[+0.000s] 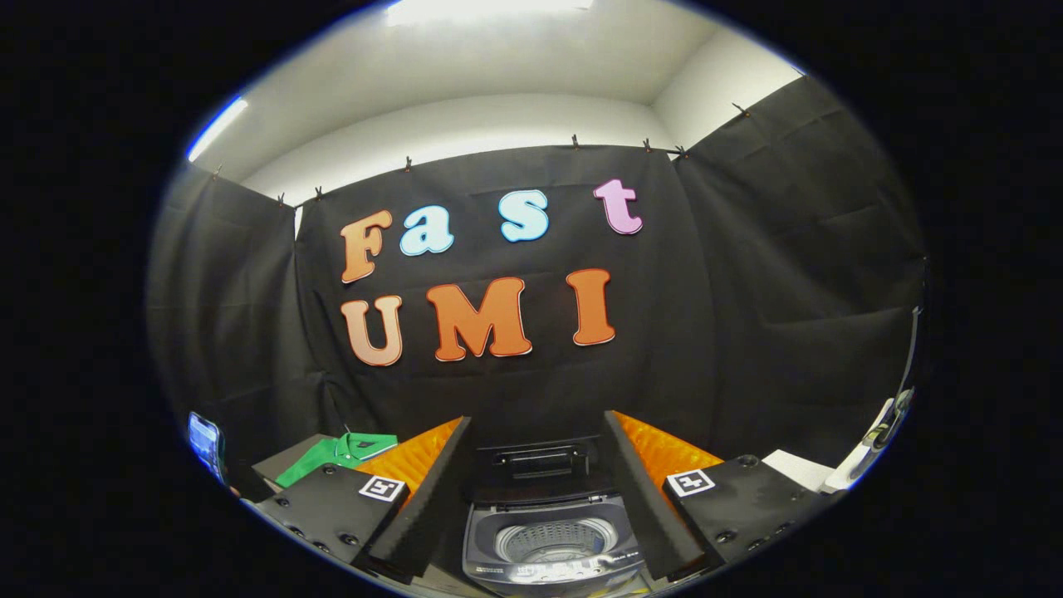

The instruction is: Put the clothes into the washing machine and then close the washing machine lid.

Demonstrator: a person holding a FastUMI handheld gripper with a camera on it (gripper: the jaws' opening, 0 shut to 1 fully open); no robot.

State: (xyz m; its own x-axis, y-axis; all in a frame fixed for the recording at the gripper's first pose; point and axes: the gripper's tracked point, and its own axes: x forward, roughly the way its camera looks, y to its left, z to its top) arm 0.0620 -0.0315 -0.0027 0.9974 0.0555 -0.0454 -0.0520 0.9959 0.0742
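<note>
My gripper [538, 490] is spread wide, holding nothing, with the small grey top-loading washing machine [552, 540] between its fingers, lid up. The folded green polo shirt [336, 455] sits beyond the left finger (untouched), so grabbing it looks next.

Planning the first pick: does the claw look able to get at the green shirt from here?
Probably yes: the claw is open and empty, the green shirt lies uncovered beyond its left finger, beside the open washing machine.

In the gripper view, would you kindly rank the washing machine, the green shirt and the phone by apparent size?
1. Washing machine, lid up, between the open gripper fingers.
2. Green shirt, farther off, so unsure.
3. Phone.
</note>
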